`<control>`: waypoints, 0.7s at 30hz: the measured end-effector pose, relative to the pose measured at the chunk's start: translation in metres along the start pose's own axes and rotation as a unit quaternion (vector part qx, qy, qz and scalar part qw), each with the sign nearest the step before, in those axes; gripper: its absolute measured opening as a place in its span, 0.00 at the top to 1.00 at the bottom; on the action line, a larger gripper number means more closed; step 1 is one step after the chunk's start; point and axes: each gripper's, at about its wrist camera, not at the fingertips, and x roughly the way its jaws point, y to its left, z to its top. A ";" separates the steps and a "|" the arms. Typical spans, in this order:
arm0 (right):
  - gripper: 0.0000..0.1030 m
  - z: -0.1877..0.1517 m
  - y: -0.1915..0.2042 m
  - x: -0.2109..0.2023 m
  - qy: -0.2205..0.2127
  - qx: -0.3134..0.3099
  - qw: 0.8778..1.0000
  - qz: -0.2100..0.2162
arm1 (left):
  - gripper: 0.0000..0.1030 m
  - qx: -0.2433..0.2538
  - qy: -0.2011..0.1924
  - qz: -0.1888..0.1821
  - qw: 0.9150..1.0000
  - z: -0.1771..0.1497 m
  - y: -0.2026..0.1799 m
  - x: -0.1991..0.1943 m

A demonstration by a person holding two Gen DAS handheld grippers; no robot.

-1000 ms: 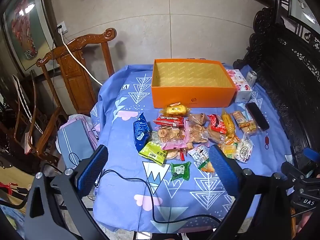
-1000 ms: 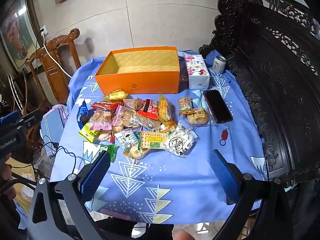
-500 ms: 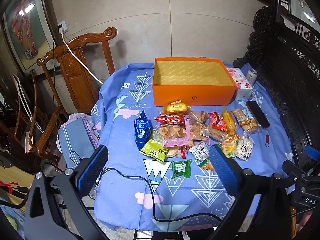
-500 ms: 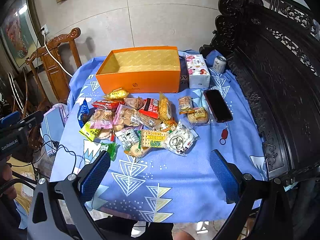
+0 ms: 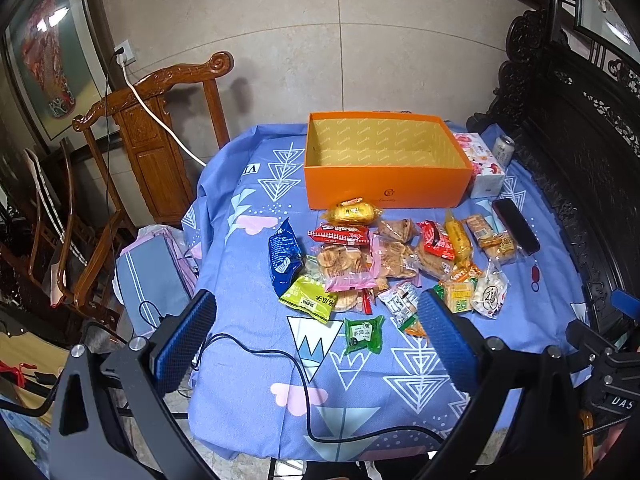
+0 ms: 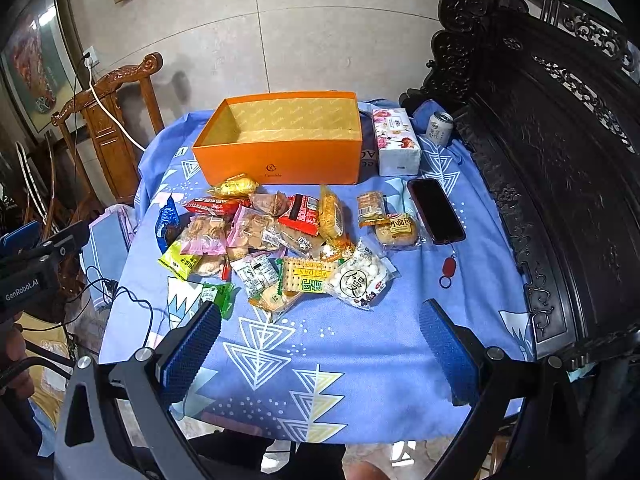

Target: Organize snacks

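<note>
Waiting snacks: a loose heap of wrapped snacks lies mid-table on the blue patterned cloth, just near of the orange box.
Box: open-topped and seemingly empty at the far side of the table, so the sorting looks not yet begun.
Left gripper: held above the near-left edge, jaws spread wide, nothing between them.
Right gripper: poised over the near edge, jaws equally wide and empty.
Nearest pieces: a green packet and a white bag of round sweets sit closest.
Bystanders: a black phone with red key tag lies right of the heap; a tissue box and can stand far right.
Risk: overlapping, slick wrappers could let a pinch drag two packets or slip; a black cable trailing across the near cloth could snag the left gripper; a careless sweep right may knock the phone.
</note>
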 end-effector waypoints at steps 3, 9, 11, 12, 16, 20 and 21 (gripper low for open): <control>0.03 0.000 0.001 0.000 0.000 0.000 1.000 0.000 | 0.04 0.000 0.001 0.000 1.000 -0.002 0.000 0.000; 0.03 -0.002 0.004 0.000 0.004 -0.005 1.000 0.000 | 0.04 0.000 0.003 0.001 1.000 -0.005 0.002 0.002; 0.03 -0.001 0.004 0.002 0.005 -0.005 1.000 0.000 | 0.04 0.000 0.005 0.001 1.000 -0.004 0.003 0.004; 0.03 -0.001 0.004 0.002 0.005 -0.005 1.000 0.001 | 0.04 0.000 0.005 0.001 1.000 -0.004 0.003 0.004; 0.03 -0.001 0.004 0.002 0.005 -0.005 1.000 0.000 | 0.04 0.000 0.006 0.001 1.000 -0.006 0.003 0.005; 0.03 -0.001 0.005 0.003 0.004 -0.005 1.000 -0.001 | 0.04 0.001 0.007 0.001 1.000 -0.006 0.003 0.005; 0.03 0.000 0.005 0.003 0.004 -0.005 1.000 -0.001 | 0.04 0.001 0.007 0.001 1.000 -0.005 0.003 0.005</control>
